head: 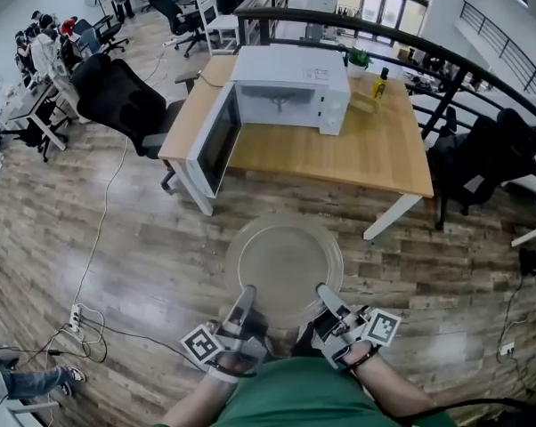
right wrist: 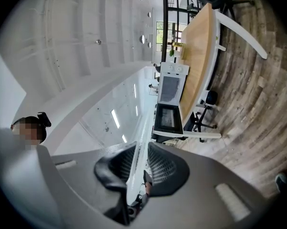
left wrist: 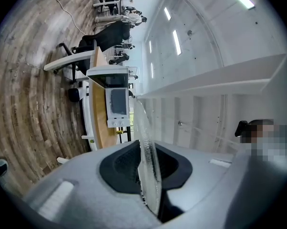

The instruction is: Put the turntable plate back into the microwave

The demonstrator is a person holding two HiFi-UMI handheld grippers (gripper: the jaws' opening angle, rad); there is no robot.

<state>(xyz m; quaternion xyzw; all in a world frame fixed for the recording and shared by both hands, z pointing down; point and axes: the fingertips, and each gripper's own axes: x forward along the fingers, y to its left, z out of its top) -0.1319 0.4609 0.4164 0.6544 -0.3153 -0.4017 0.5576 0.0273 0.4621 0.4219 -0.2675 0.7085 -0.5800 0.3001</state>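
Observation:
In the head view both grippers hold the round glass turntable plate (head: 286, 261) flat above the wooden floor, by its near edge. My left gripper (head: 247, 292) is shut on the left side of that edge and my right gripper (head: 324, 290) is shut on the right side. The white microwave (head: 290, 92) stands ahead on the wooden table (head: 366, 154), its door (head: 216, 140) swung open to the left. In the left gripper view the plate (left wrist: 144, 132) runs edge-on between the dark pads of that gripper (left wrist: 146, 168), with the microwave (left wrist: 116, 101) beyond. The right gripper view shows the plate's rim (right wrist: 142, 137) clamped in that gripper (right wrist: 136, 171), facing the open microwave (right wrist: 169, 104).
A black office chair (head: 117, 96) stands left of the table. Cables and a power strip (head: 77, 318) lie on the floor at the left. A yellow bottle (head: 379, 83) and a small plant (head: 359, 58) sit to the right of the microwave. A dark railing (head: 446, 69) curves behind the table.

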